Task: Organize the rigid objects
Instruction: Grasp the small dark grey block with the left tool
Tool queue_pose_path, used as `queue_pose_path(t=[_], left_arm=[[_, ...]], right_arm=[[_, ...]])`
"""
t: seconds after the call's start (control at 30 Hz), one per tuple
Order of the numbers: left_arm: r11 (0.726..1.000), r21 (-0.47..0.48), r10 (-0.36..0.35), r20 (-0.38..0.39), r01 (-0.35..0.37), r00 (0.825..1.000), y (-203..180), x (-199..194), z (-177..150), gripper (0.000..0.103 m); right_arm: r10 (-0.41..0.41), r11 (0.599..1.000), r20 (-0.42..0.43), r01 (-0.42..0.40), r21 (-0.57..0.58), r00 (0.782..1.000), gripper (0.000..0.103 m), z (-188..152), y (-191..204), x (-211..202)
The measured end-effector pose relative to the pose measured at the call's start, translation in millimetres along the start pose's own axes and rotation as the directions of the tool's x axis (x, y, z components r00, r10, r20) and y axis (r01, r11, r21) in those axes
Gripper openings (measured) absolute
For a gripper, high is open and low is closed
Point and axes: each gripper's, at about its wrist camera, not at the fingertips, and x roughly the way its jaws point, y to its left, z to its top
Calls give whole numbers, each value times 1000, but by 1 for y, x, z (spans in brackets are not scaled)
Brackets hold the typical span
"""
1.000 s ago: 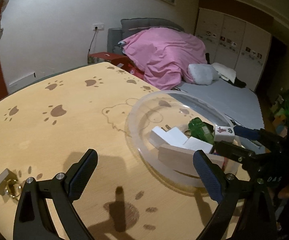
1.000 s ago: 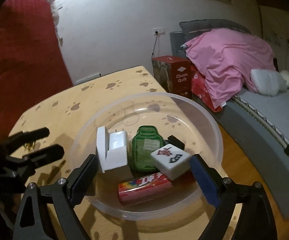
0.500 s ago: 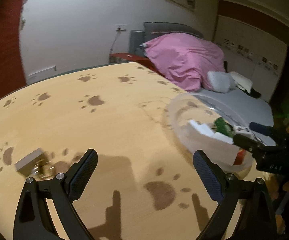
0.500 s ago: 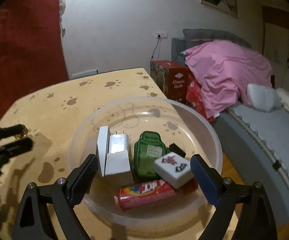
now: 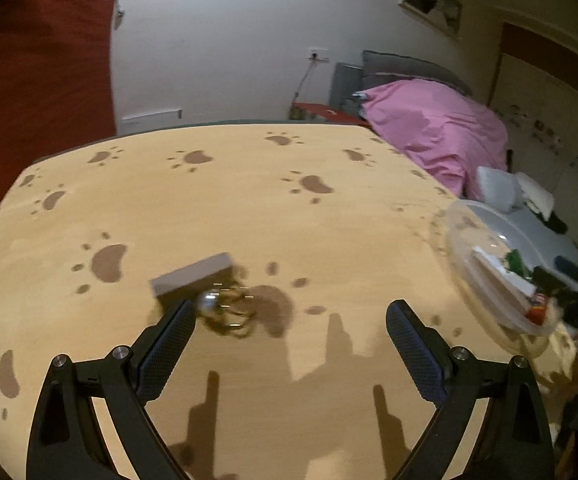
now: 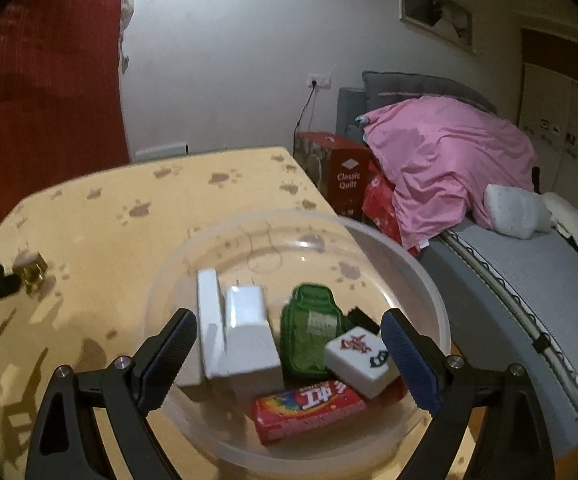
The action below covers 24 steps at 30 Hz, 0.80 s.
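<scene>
A small grey block [image 5: 193,280] with a brass keyring and silver ball [image 5: 225,308] lies on the paw-print table [image 5: 249,208], just ahead of the left finger of my left gripper [image 5: 289,344], which is open and empty. The same trinket [image 6: 31,270] shows at the far left of the right wrist view. My right gripper [image 6: 289,352] hovers open over the clear plastic bowl [image 6: 421,276]. The bowl holds a white charger [image 6: 241,340], a green bottle-shaped piece [image 6: 309,336], a white mahjong tile [image 6: 359,360] and a red candy pack [image 6: 309,408].
The clear bowl [image 5: 461,240] sits at the table's right edge in the left wrist view. Beyond the table are a bed with a pink quilt [image 6: 449,160], red boxes [image 6: 349,172] on the floor and a red curtain [image 6: 41,92] at left.
My left gripper has swung left, away from the bowl, and closed in on the grey block with the keyring. The right gripper released the mahjong tile into the bowl and drew back slightly.
</scene>
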Motion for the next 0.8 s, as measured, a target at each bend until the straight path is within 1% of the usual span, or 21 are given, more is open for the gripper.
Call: queue_pose_path(t=[0.1,0.23,0.43,0.6,0.8], left_arm=[[1000,-13,22,-3,-22,1000,10,2,0,97],[998,-51,46,-21,-47,999,22,8,-1,97],[993,-89,75,-42,-79,996,36,10,-3,97],[987,-122,95,-58,-102,994,44,16,0,97],[971,-189,127,-103,-145,987,51,34,9,97]], right_arm=[[32,999,25,-32,8,999,96,6,6,-9],[90,996,36,-90,0,995,96,8,20,-15],[187,982,7,-186,-23,982,97,8,45,-14],[225,973,-14,-225,-44,974,97,3,61,-13],[260,962,-44,-262,-71,965,97,-5,78,-12]])
